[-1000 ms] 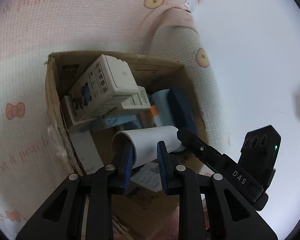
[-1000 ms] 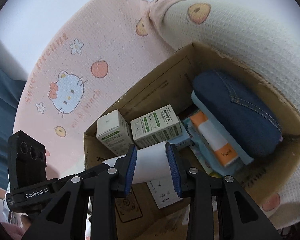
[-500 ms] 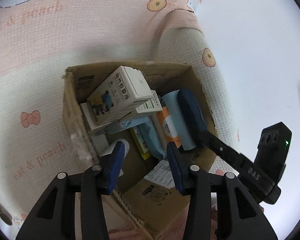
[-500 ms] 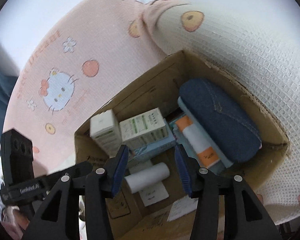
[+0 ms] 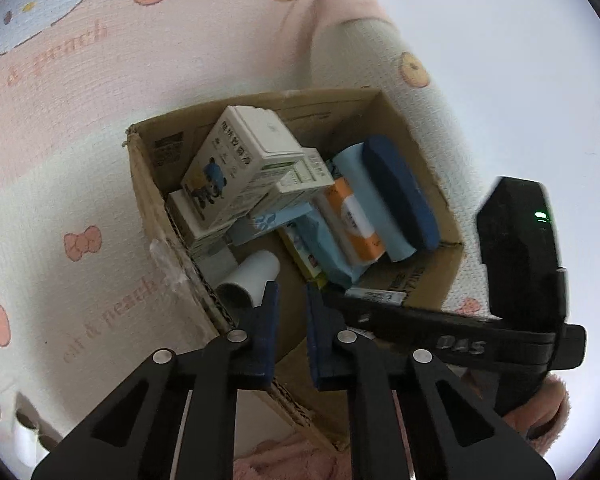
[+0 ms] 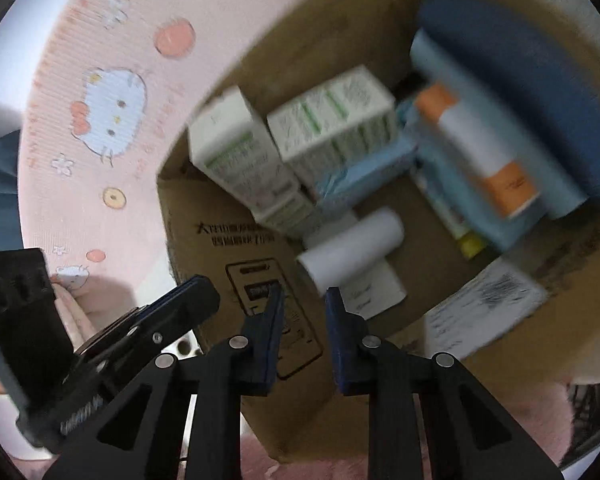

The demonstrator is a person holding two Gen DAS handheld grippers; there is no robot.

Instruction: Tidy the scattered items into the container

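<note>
A brown cardboard box sits on a pink and white Hello Kitty blanket. Inside lie white medicine cartons, a dark blue case, an orange-and-white pack and light blue packs. A white paper roll lies on the box floor. My left gripper hovers over the box's near edge, empty, jaws a narrow gap apart. My right gripper is just short of the roll, empty, jaws slightly apart. The right view is blurred.
The blanket surrounds the box, with a white wall behind. A paper label sticks on the box's near flap. The other gripper's body shows in each view.
Both grippers held the white roll a second ago, then opened and dropped it into the box. Since then both jaws have narrowed again and the right gripper has swung closer to the box.
</note>
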